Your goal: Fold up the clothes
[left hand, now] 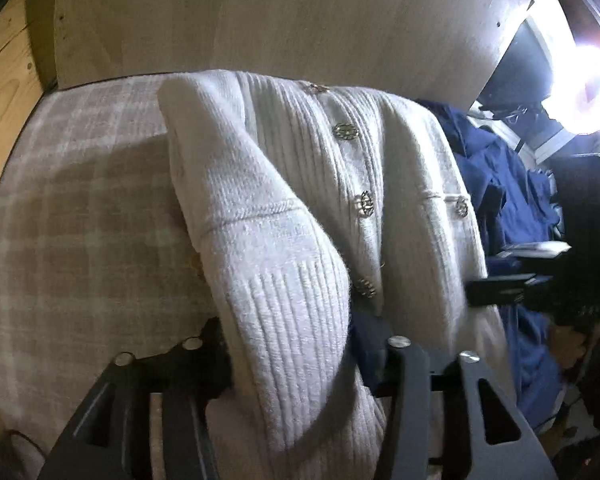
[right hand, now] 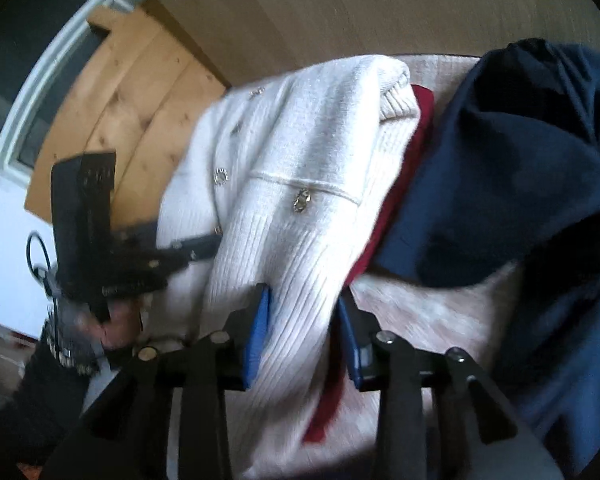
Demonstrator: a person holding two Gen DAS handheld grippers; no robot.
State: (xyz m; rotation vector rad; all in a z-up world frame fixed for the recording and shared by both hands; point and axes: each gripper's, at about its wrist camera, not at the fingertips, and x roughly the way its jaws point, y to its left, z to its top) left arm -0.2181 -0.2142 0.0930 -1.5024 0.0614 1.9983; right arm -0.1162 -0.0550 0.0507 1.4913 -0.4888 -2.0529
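**Cardigan gripped at both ends**

My right gripper [right hand: 302, 336] clamps the ribbed hem of the cream knitted cardigan with metal buttons [right hand: 300, 152]; my left gripper [left hand: 296, 356] pinches its folded sleeve. It lies raised over the beige checked tablecloth [left hand: 80, 220], beside a navy garment [right hand: 520, 152].

Light: a lamp [left hand: 580, 92] is blazing out at upper right, glaring white; shadows are pooling over the checked cloth [left hand: 80, 208] | Quality: edges are bending, corners darkening; right view is smearing with motion blur

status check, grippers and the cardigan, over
Left gripper and right gripper both clamp the white cardigan at its ribbed hem. Navy garment heaped beside it, red cloth beneath.
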